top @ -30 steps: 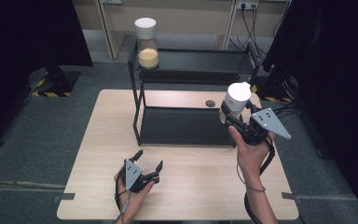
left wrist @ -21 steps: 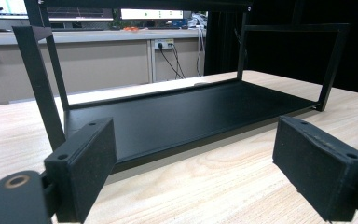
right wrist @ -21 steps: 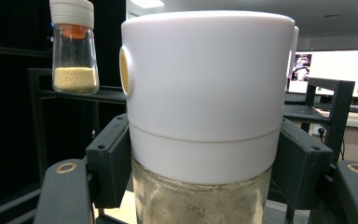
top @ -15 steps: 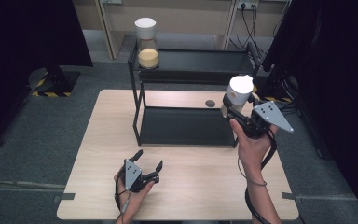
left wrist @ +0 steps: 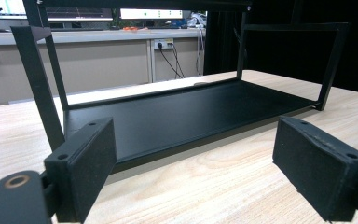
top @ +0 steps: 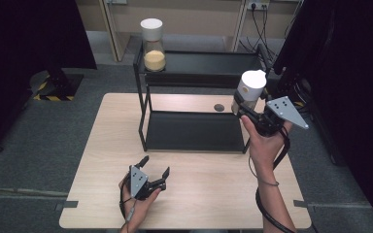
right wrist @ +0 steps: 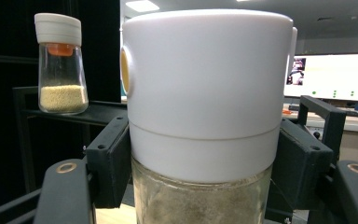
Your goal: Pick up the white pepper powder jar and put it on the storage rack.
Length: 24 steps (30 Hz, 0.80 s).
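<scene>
While the right claw [top: 246, 112] grips a jar [top: 249, 92] above the rack [top: 194, 131], the left claw [top: 153, 171] rests wide on the wooden worktop [top: 97, 160]; grey carpet [top: 39, 145] surrounds.

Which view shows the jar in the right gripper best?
The right gripper view: the held jar is close, white cap above glass, both pads clamped on its sides. The high view shows it small by the rack, held by the right gripper.

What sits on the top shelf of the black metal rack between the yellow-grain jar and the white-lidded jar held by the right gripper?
Nothing: in the high view, the shelf is bare between the yellow-grain jar and the held jar.
</scene>
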Tool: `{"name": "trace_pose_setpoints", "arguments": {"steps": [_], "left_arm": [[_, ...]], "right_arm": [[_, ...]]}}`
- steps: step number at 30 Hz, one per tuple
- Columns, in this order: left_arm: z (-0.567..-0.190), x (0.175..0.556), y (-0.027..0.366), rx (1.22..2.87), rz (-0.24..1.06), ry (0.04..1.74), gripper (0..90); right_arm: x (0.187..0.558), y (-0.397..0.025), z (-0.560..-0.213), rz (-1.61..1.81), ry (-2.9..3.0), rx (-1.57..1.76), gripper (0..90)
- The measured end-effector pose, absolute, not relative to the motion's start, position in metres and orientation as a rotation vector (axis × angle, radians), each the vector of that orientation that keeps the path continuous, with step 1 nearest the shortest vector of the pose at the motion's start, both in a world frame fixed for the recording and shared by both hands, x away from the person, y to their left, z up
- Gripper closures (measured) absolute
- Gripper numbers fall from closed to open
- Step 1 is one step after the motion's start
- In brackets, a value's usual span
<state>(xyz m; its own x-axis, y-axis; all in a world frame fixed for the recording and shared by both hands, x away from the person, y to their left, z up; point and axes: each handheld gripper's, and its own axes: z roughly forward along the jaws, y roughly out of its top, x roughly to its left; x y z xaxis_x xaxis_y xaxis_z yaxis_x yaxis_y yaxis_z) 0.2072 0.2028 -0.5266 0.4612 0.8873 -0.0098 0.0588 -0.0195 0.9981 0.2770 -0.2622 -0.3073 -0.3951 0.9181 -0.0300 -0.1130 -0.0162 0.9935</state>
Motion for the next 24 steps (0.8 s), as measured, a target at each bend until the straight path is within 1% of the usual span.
{"name": "trace_pose_setpoints", "arguments": {"steps": [24], "left_arm": [[-0.526, 0.208, 0.203, 1.449, 0.817, 0.890, 12.8]], "right_arm": [[0.295, -0.258, -0.280, 1.549, 1.387, 0.913, 30.5]]}}
